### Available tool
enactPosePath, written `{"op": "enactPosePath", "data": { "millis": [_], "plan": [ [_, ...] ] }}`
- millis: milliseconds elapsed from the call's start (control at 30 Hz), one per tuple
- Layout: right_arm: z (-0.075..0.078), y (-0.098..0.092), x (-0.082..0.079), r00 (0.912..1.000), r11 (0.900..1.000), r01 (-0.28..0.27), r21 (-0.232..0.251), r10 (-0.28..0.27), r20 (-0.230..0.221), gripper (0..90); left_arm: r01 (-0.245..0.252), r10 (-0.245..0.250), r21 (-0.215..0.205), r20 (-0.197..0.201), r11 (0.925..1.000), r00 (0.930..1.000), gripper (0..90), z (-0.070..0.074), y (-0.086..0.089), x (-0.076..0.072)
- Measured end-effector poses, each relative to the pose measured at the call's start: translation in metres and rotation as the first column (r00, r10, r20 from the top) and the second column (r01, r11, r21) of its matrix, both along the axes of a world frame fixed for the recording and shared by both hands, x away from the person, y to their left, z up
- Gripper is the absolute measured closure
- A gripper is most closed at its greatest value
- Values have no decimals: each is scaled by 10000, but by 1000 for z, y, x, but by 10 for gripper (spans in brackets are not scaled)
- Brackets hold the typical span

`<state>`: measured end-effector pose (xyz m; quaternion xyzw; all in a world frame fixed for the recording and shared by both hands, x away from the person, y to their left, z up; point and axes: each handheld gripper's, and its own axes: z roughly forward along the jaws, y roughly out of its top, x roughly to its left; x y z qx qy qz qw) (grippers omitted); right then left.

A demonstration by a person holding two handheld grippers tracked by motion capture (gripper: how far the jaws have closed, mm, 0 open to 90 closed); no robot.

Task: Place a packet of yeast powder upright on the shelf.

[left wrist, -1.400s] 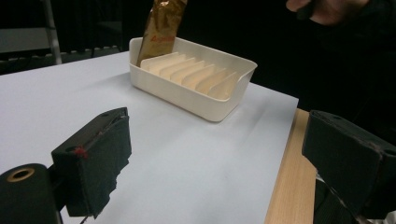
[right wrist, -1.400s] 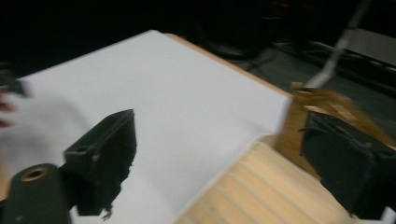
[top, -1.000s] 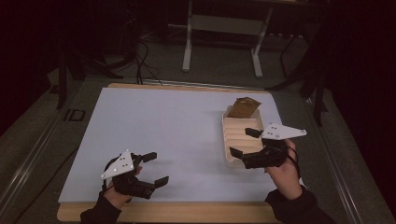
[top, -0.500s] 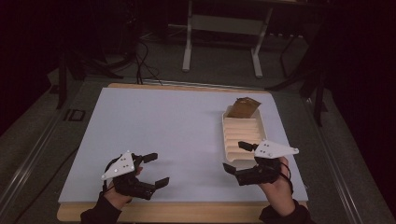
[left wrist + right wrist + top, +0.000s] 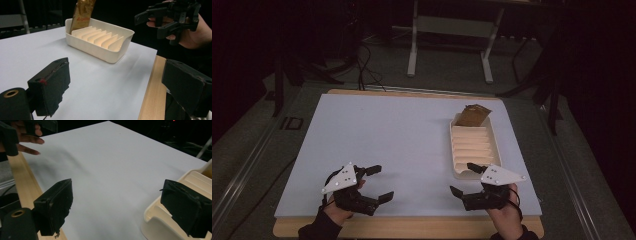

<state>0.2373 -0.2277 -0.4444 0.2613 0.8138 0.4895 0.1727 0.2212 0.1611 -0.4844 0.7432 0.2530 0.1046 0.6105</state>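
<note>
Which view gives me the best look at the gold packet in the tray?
Left gripper view: the gold packet stands at the slotted tray's far end, print visible. High view shows it small from above; right gripper view catches the tray's near corner.

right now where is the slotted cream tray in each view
High view: the cream tray sits right of centre on the white sheet, just beyond the right tongs.
Left gripper view: upper middle, a gold packet standing in its far end.
Right gripper view: bottom right corner, partly behind a black jaw.
Shared landmark: the table's wooden front edge.
</note>
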Motion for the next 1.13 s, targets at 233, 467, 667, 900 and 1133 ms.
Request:
{"op": "enactPosePath", "data": {
  "millis": [233,467,667,900,1133],
  "plan": [
    [-11,-3,-7,9991,9998,11,198,-2,-419,106,72,-72,36,-19,10000,10000,89,-2,-1,0],
    [-18,-8,-19,9986,9999,110,-5,-110,-513,106,72,-72,-6,-9,10000,10000,89,-2,0,-1],
    [-22,-13,-23,9987,9995,205,-259,-217,-463,106,121,-121,57,-27,9999,9999,89,-3,-1,-1],
    [-23,-18,-18,9987,9991,403,-154,-408,-314,106,157,-157,116,-44,9998,9999,89,-5,-2,-1],
    [-21,-20,-18,9995,9997,256,44,-255,-165,112,116,-116,17,6,9999,9999,89,-3,-1,-1]
  ]
}}
